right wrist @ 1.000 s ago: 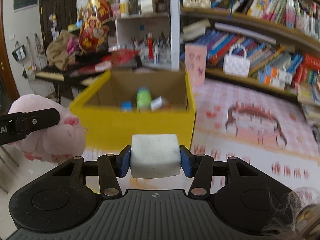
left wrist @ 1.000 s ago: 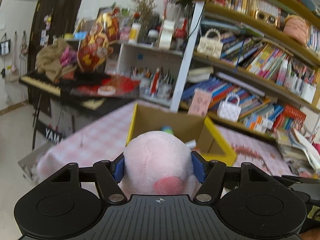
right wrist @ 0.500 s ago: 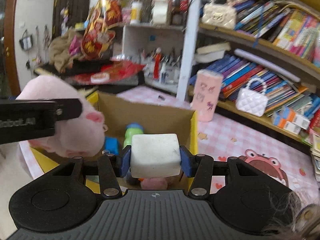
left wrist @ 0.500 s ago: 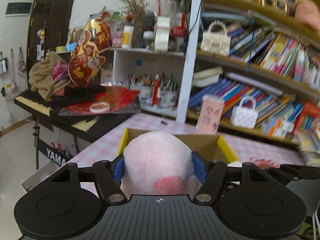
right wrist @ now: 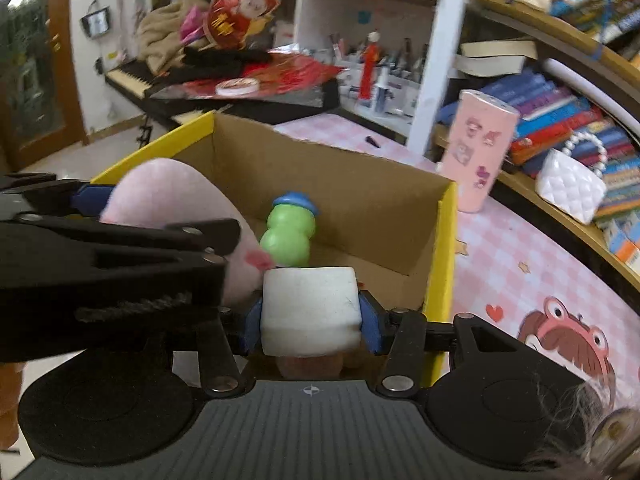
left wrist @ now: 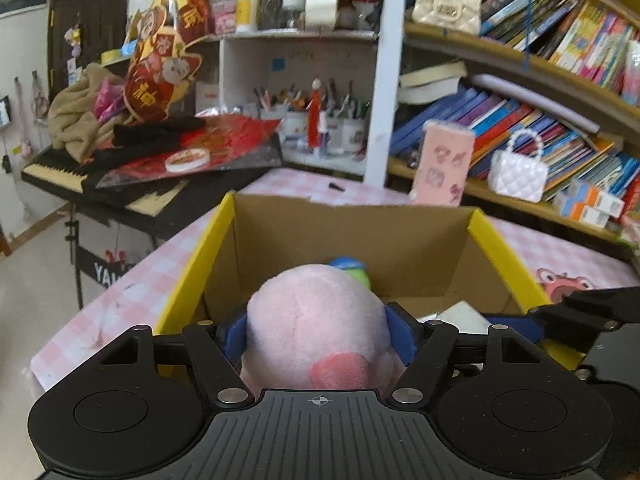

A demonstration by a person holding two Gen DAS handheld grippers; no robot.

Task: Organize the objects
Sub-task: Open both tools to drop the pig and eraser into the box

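My left gripper [left wrist: 318,336] is shut on a pink plush toy [left wrist: 316,320] and holds it over the near edge of the yellow cardboard box [left wrist: 192,264]. My right gripper [right wrist: 310,320] is shut on a white foam block [right wrist: 309,308], held over the box [right wrist: 440,248] beside the plush [right wrist: 172,196]. A green figure with a blue cap [right wrist: 290,232] stands inside the box; it also shows behind the plush in the left wrist view [left wrist: 356,270]. The white block shows at lower right inside the box in the left wrist view [left wrist: 460,314].
The box sits on a pink checked tablecloth [right wrist: 500,256]. A pink cylinder container [right wrist: 478,148] and a white quilted handbag [right wrist: 570,184] stand behind it. Bookshelves [left wrist: 540,92] line the back. A keyboard piled with clutter [left wrist: 120,160] stands at the left.
Both grippers moved forward and down over the box, each holding its object. The box interior now fills more of both views.
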